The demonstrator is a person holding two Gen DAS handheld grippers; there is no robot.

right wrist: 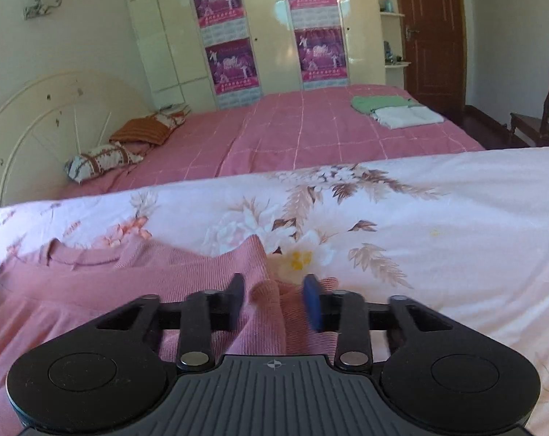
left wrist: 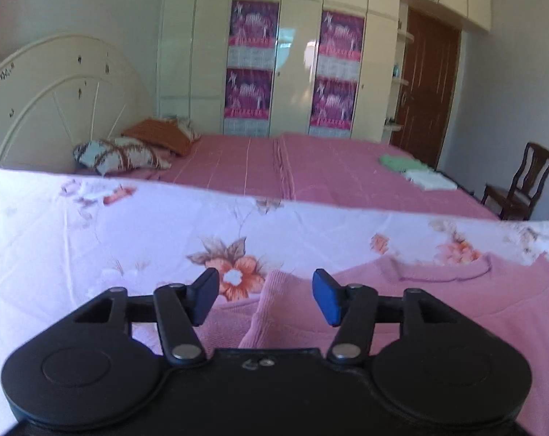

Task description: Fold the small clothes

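Observation:
A pink knit sweater [left wrist: 438,312] lies flat on a white floral sheet [left wrist: 92,239], neckline [left wrist: 441,273] toward the far edge. Its left sleeve is folded in over the body, and my left gripper [left wrist: 265,298] hovers open just above that fold, its pads clear of the cloth. In the right wrist view the sweater [right wrist: 92,290] fills the lower left. My right gripper [right wrist: 274,301] stands open over the bunched right sleeve [right wrist: 271,309]; the cloth sits between the fingers, but the pads do not press on it.
Beyond the sheet's far edge is a bed with a pink checked cover [right wrist: 292,134], pillows [right wrist: 100,161] by a cream headboard, and folded green [right wrist: 376,103] and white clothes [right wrist: 405,116]. A wardrobe, a brown door and a wooden chair [left wrist: 518,185] stand behind.

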